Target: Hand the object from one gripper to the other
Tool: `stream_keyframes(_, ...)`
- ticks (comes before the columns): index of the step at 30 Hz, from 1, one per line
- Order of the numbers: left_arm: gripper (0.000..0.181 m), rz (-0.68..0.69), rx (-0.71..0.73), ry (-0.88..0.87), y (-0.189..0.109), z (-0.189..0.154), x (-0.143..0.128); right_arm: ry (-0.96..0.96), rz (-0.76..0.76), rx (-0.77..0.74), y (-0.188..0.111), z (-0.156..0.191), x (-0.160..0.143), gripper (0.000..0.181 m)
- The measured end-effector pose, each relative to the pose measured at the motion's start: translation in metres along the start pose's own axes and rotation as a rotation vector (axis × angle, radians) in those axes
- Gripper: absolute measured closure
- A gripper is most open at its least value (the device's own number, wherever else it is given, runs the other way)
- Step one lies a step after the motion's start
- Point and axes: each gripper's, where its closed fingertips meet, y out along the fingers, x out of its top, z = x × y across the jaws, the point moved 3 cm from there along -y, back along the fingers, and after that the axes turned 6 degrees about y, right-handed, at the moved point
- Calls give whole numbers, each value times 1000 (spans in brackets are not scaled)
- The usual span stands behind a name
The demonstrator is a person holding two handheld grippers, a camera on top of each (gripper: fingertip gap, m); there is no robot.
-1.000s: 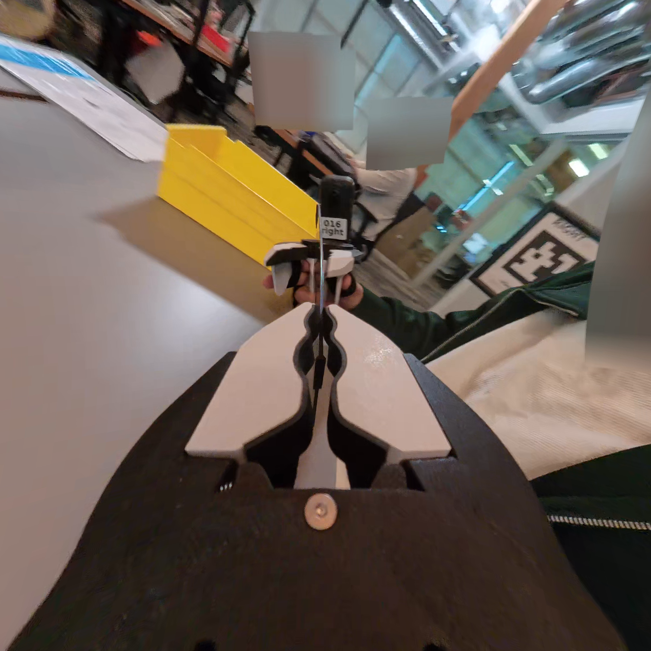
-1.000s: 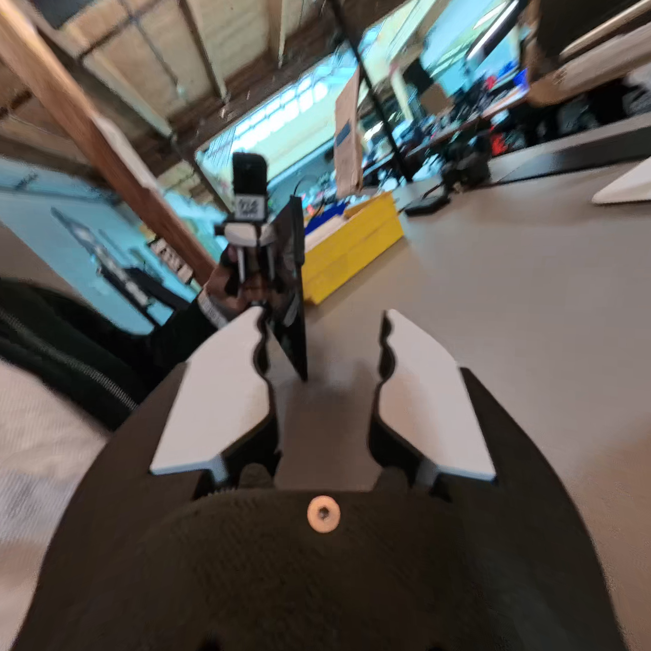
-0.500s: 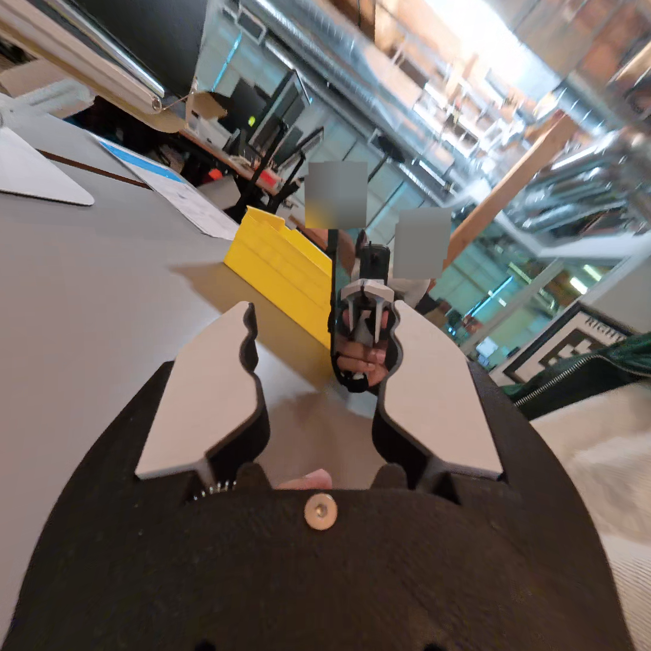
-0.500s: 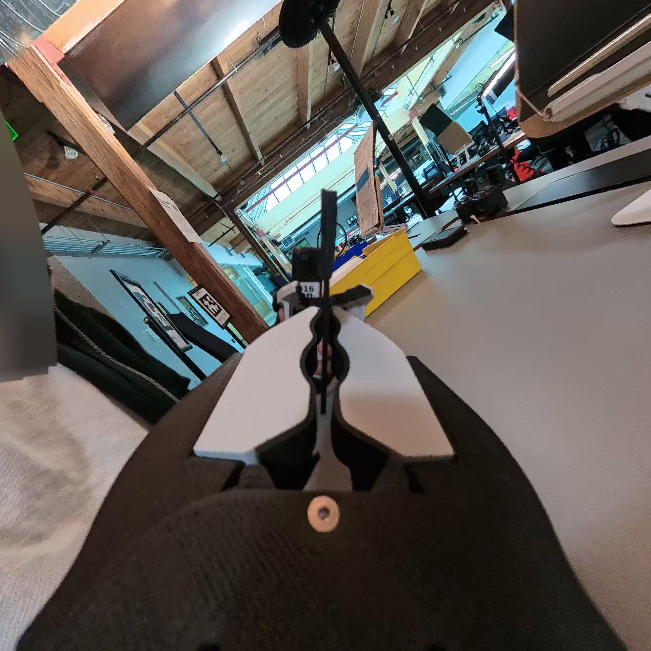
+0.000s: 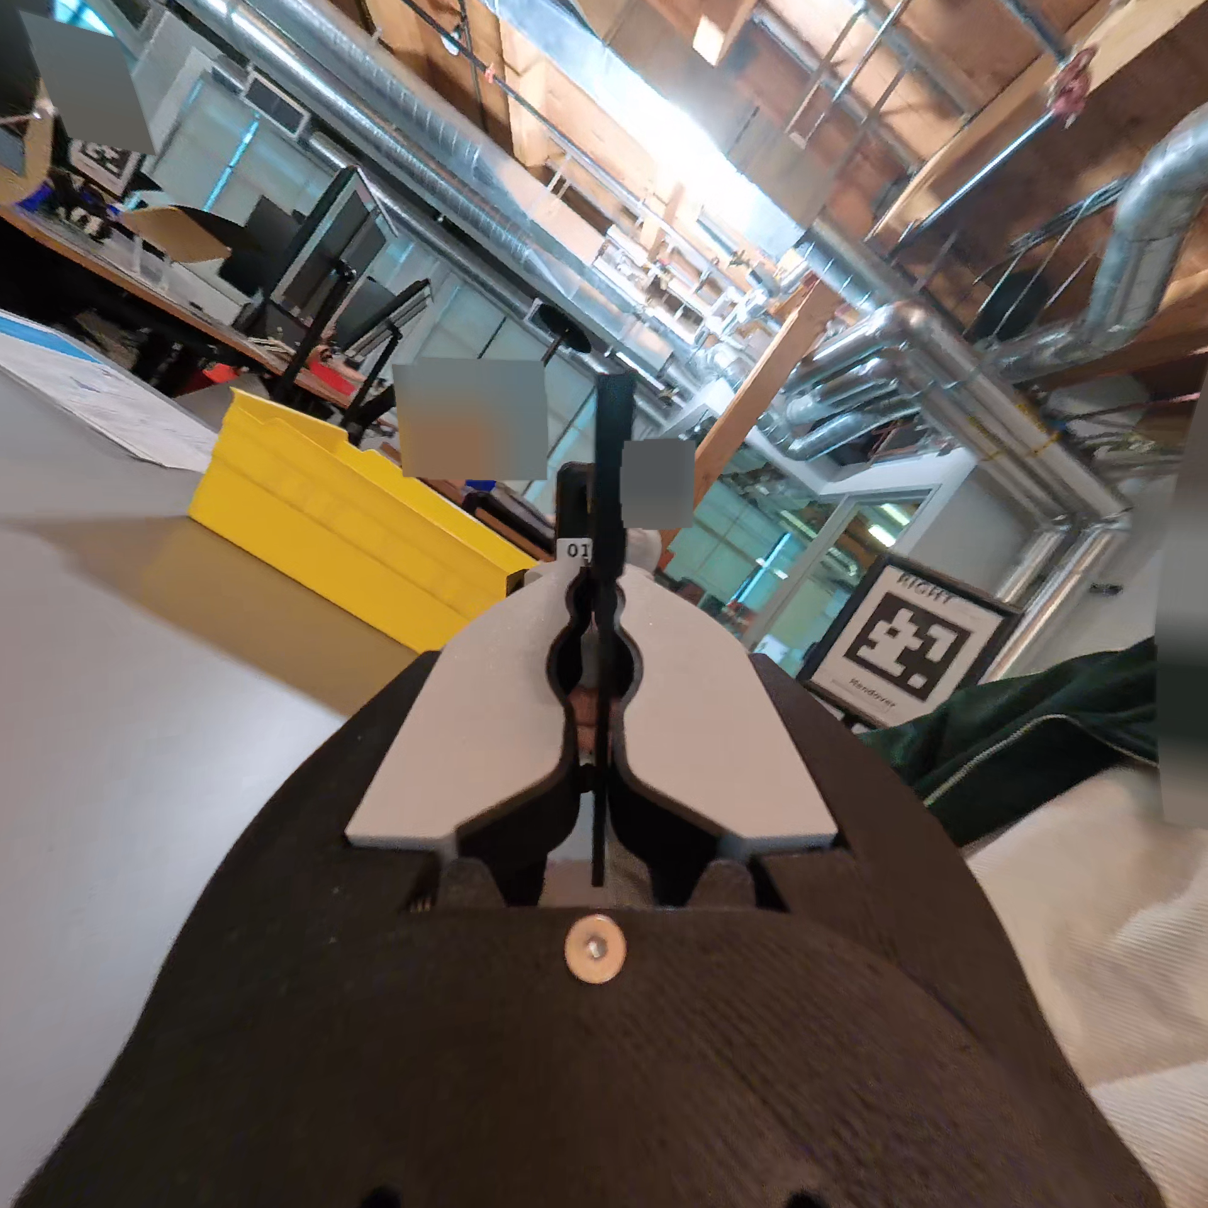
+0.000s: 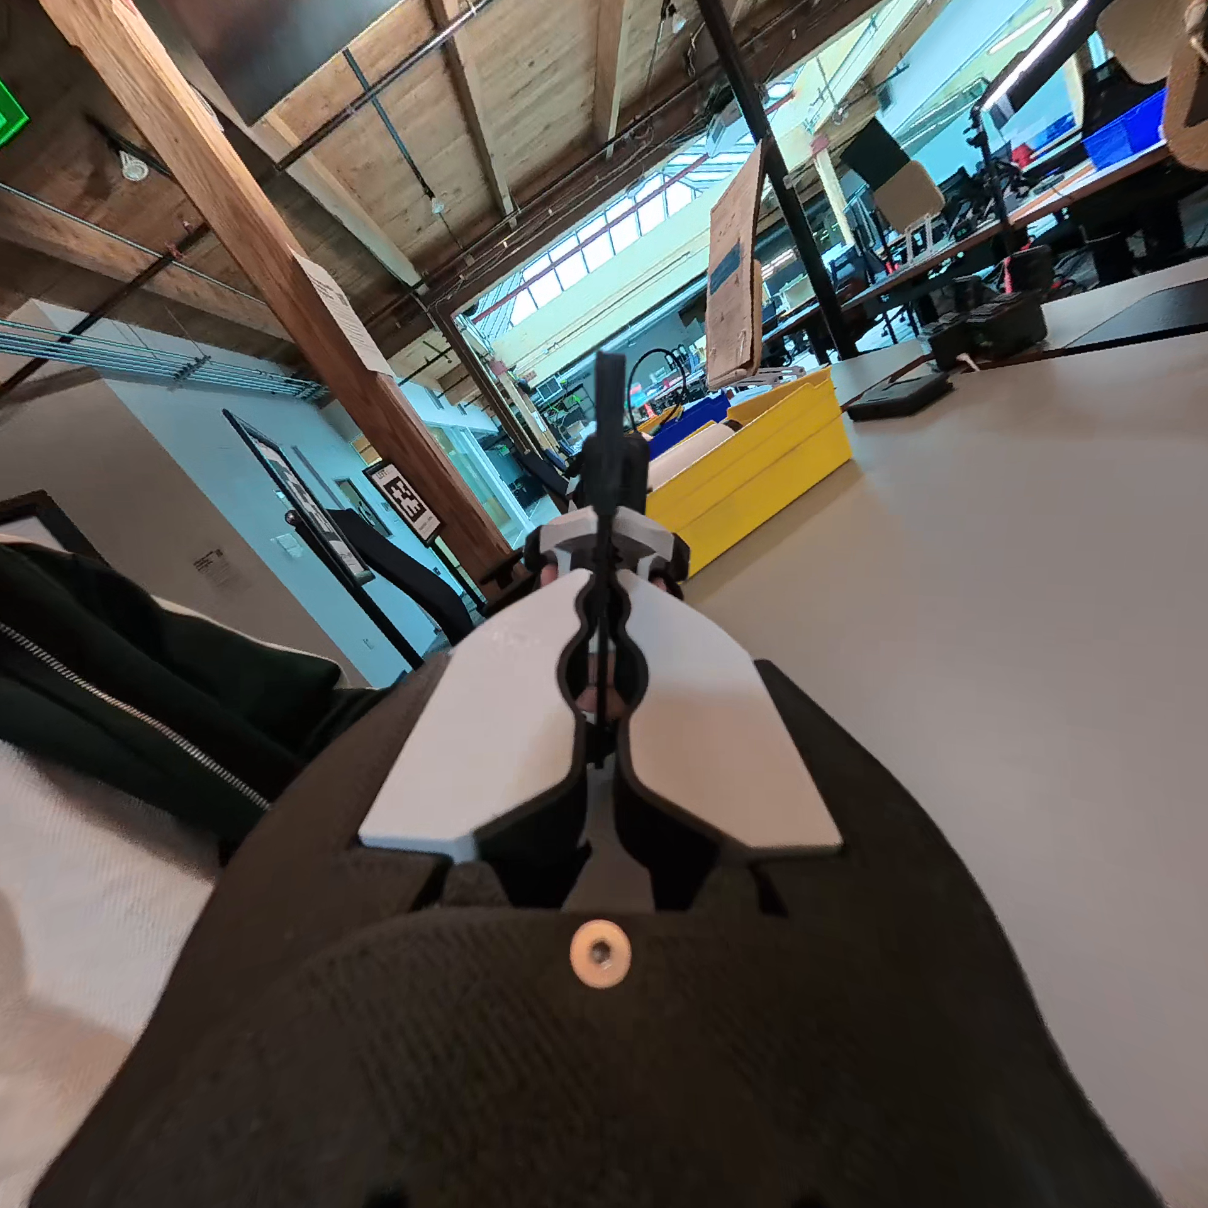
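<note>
At nine o'clock in the left wrist view, grey table (image 5: 131,752), bare; yellow bin (image 5: 340,516) at ten o'clock, well apart from the grippers. At centre, left gripper (image 5: 598,591): white fingers (image 5: 477,732) drawn together on a thin black flat object (image 5: 611,497), seen edge-on and upright, its upper end rising to twelve o'clock above the fingertips, its lower end reaching down between the finger roots. Just beyond the tips, the right gripper shows small and partly hidden by the object. At three o'clock, framed black-and-white marker board (image 5: 908,647); at four o'clock, dark green sleeve (image 5: 1046,738) with zip. In the right wrist view, at nine o'clock, dark jacket (image 6: 131,660); at centre, right gripper (image 6: 604,585), white fingers (image 6: 497,719) likewise pressed onto the same object (image 6: 608,418), held edge-on and upright. Directly behind the tips, the left gripper (image 6: 604,533) faces it, also closed on the object. At one o'clock, yellow bin (image 6: 752,470); at three o'clock, table (image 6: 1013,621). Step judged: mid-handover, both grippers gripping the object at once, held in the air above the table. Which gripper is the receiver cannot be told from this moment. Next move calls for one gripper to part its fingers fully while the other keeps firm pressure, then a straight withdrawal along the object's plane, so the thin piece is neither twisted nor dragged loose.
</note>
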Motion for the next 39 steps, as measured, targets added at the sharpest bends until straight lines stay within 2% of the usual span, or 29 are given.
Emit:
stream_keyframes(3, 179, 64, 60, 77, -1, 2, -2, -27, 36, -42, -1, -6, -4, 178)
stream_keyframes(4, 179, 78, 93, 96, -4, 6, -1, -50, 50, -94, -3, -13, -5, 171)
stream_keyframes(7, 178, 61, 199, 109, -17, 20, 7, -292, 62, -447, -18, -47, 5, 91)
stream_keyframes(8, 178, 61, 229, 97, -22, 25, 9, -421, 85, -566, -25, -53, 9, 79)
stream_keyframes(10, 178, 70, 280, 82, -28, 33, 10, -705, 142, -746, -31, -54, 17, 71)
stream_keyframes(12, 178, 92, 317, 71, -28, 38, 8, -948, 213, -826, -22, -44, 16, 67)
stream_keyframes(14, 178, 118, 328, 55, -25, 38, 2, -1114, 339, -858, -6, -43, 2, 55)
stream_keyframes(16, 178, 157, 331, 49, -20, 38, -5, -1194, 487, -892, 4, -51, -16, 47)
stream_keyframes(20, 178, 258, 335, 66, -14, 35, -19, -1247, 592, -904, 9, -59, -28, 47)
stream_keyframes(24, 178, 338, 321, 97, -11, 33, -27, -1229, 644, -851, 6, -61, -35, 63)
stream_keyframes(30, 178, 394, 282, 134, -8, 26, -30, -1239, 749, -833, 6, -66, -48, 77)
stream_keyframes(33, 178, 390, 278, 152, -9, 25, -27, -1240, 756, -838, 5, -65, -48, 91)
stream_keyframes(39, 175, 312, 224, 217, -8, 15, -18, -1216, 706, -829, 10, -54, -43, 91)
